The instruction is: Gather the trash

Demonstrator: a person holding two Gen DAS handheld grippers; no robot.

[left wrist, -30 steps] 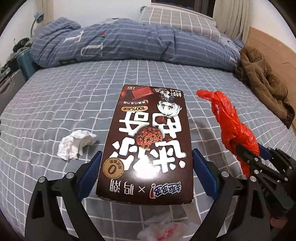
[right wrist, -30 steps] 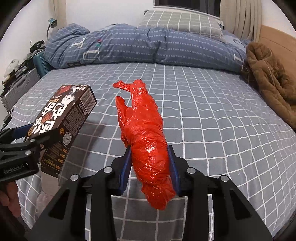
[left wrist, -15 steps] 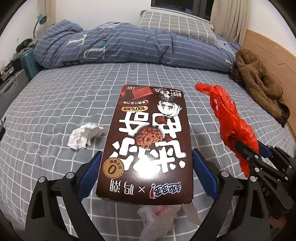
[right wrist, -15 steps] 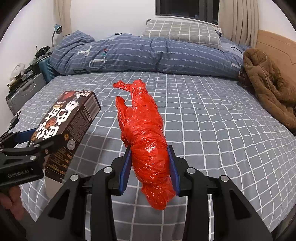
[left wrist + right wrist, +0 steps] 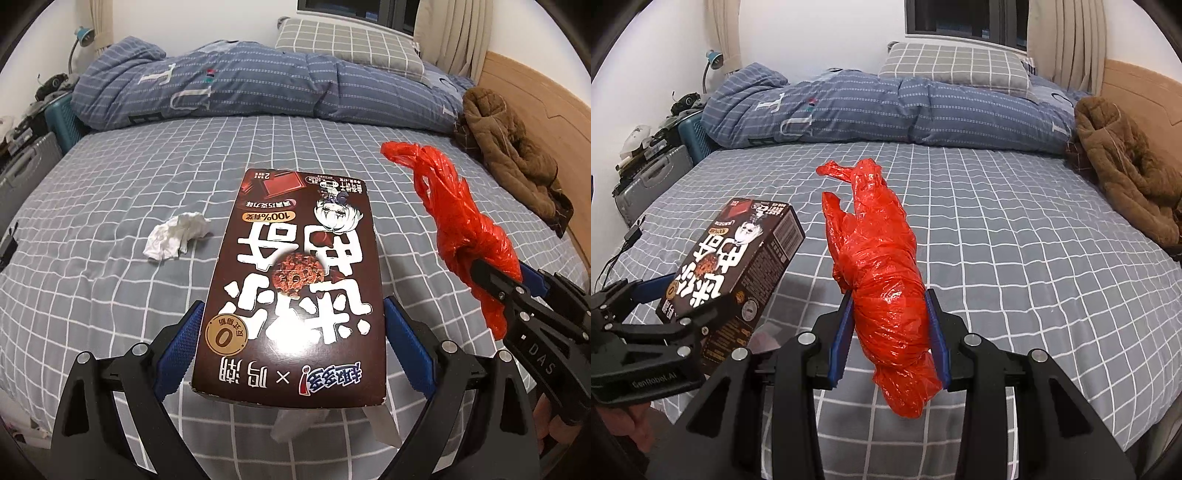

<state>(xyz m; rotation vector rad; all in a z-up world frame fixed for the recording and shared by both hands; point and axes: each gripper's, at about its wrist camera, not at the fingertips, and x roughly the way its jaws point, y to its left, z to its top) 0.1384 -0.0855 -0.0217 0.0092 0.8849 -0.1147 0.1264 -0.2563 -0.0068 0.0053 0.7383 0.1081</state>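
- Even, soft indoor light is filling both views; its source is not showing.
- The window (image 5: pixel 964 18) is reading dark.
- A pale glare patch is sitting on the glossy brown box (image 5: pixel 295 288).
- Specular highlights are glinting on the red plastic bag (image 5: pixel 886 291).
- Fisheye distortion is bending the bed (image 5: pixel 1034 240) grid lines; black vignetting is closing the corners.
- Focus is holding sharp, without motion blur.
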